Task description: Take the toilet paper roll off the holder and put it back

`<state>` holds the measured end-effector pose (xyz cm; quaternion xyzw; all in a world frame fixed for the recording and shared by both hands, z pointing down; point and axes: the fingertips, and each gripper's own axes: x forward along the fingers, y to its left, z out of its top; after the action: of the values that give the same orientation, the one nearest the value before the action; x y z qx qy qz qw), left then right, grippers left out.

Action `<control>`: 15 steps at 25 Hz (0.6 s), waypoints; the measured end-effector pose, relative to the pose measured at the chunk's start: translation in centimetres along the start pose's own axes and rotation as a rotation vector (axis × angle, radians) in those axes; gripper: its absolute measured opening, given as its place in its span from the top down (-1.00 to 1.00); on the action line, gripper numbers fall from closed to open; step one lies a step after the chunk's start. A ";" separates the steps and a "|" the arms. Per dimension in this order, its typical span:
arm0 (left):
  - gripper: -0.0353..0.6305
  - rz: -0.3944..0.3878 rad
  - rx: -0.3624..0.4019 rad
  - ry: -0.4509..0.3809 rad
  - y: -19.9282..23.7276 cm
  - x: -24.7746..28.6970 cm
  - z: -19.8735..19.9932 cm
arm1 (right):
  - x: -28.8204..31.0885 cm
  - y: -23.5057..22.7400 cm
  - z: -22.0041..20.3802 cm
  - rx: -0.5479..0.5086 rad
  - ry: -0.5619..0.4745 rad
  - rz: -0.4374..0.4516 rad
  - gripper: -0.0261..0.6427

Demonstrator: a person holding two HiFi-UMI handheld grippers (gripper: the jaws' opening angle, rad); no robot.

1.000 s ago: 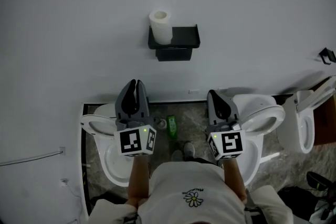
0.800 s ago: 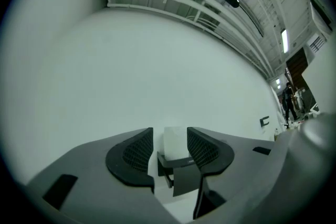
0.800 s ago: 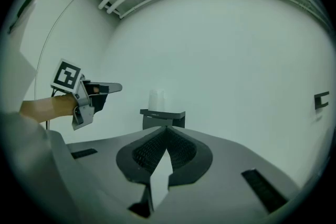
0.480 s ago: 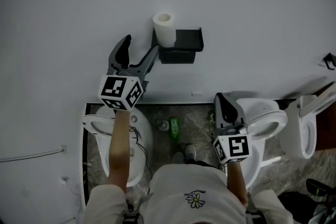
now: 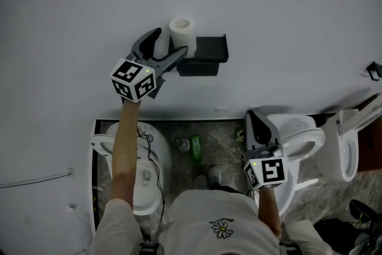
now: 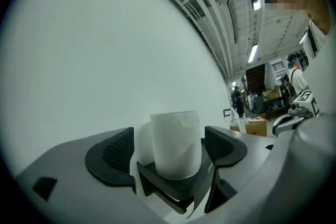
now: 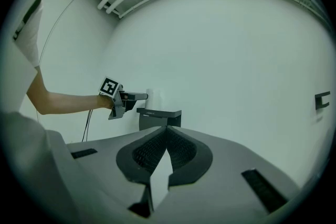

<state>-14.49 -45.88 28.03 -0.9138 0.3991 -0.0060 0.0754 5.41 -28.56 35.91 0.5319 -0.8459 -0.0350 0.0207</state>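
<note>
Opening wide, left hand-held gripper straddles toilet paper roll upright on holder, not gripping; right hand-held gripper closed, empty.

Dim, even light throughout; gripper views bend strongly toward dark, round edges.
</note>
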 end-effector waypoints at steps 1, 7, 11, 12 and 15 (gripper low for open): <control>-0.32 -0.017 -0.009 0.006 0.0 0.4 -0.2 | 0.0 0.0 -0.1 0.000 0.002 0.003 0.89; -0.32 -0.052 -0.074 0.033 0.6 2.4 -1.1 | 0.8 -0.1 -0.1 -0.002 0.007 0.013 0.89; -0.32 -0.071 -0.084 0.043 0.5 3.2 -1.5 | 1.3 -0.1 -0.5 -0.001 0.017 0.016 0.89; -0.32 -0.074 -0.077 0.046 0.5 3.4 -1.5 | 1.4 -0.1 -0.6 -0.004 0.020 0.017 0.89; -0.32 -0.079 -0.062 0.043 0.3 3.7 -1.0 | 1.6 0.2 -0.6 -0.014 0.026 0.020 0.89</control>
<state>-12.27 -48.95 28.77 -0.9303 0.3645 -0.0163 0.0383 4.60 -29.96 36.47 0.5234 -0.8507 -0.0338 0.0355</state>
